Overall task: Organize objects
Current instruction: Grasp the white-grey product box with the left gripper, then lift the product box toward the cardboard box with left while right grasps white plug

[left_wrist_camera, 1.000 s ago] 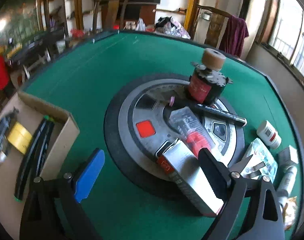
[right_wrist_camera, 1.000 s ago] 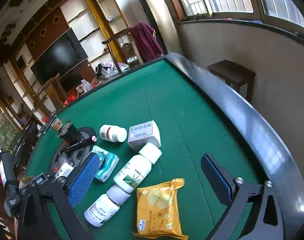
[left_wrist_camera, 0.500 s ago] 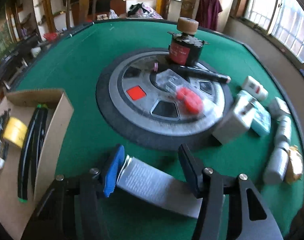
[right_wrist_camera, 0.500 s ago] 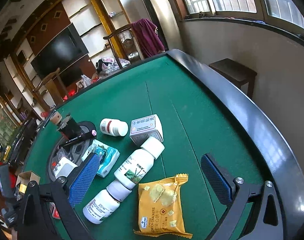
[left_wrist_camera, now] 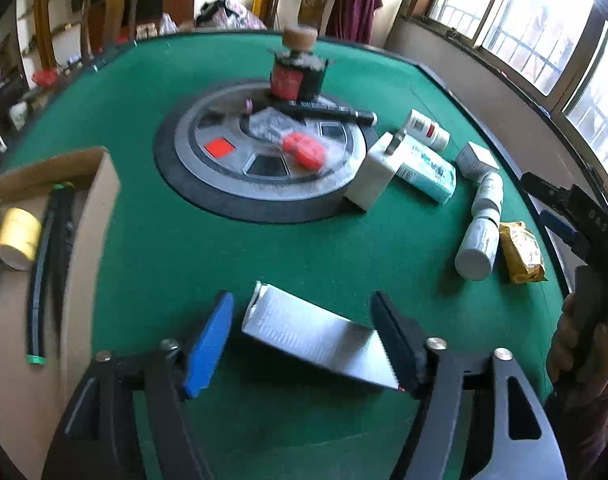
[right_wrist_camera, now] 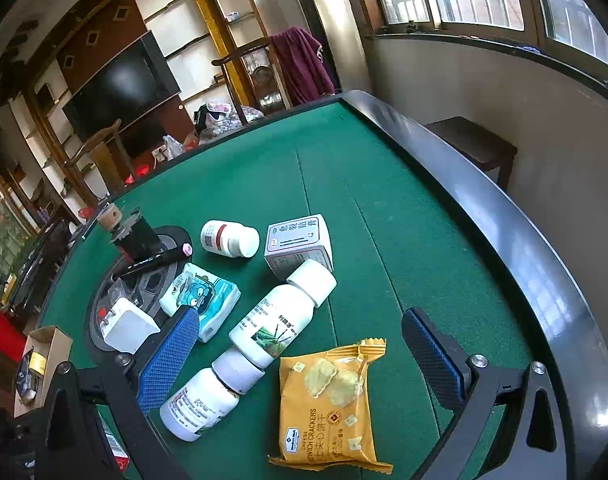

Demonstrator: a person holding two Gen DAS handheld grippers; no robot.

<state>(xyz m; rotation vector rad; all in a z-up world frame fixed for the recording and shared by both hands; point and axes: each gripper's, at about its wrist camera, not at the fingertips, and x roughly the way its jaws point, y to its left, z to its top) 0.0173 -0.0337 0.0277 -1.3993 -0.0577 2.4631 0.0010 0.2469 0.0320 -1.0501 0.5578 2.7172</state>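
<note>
Here the left gripper (left_wrist_camera: 301, 336) brackets a ribbed grey-white rectangular box (left_wrist_camera: 316, 336), long axis crosswise, jaws just widened (contact unclear); the right gripper (right_wrist_camera: 304, 356) gapes empty.

We record a green felt tabletop (right_wrist_camera: 384, 240) with a dark raised rim. Lying directly on it:
- round grey-and-black disc (left_wrist_camera: 207, 200) at centre
- open cardboard box (left_wrist_camera: 99, 216) at the left edge
- white adapter block (left_wrist_camera: 370, 178) leaning against the disc's edge
- teal tissue packet (right_wrist_camera: 207, 300) beside it
- small white bottle with red band (right_wrist_camera: 229, 239), on its side
- white carton (right_wrist_camera: 299, 246)
- two larger white bottles (right_wrist_camera: 281, 316), end to end
- yellow cracker packet (right_wrist_camera: 330, 404)
- flat grey box (left_wrist_camera: 316, 336) nearest us.
</note>
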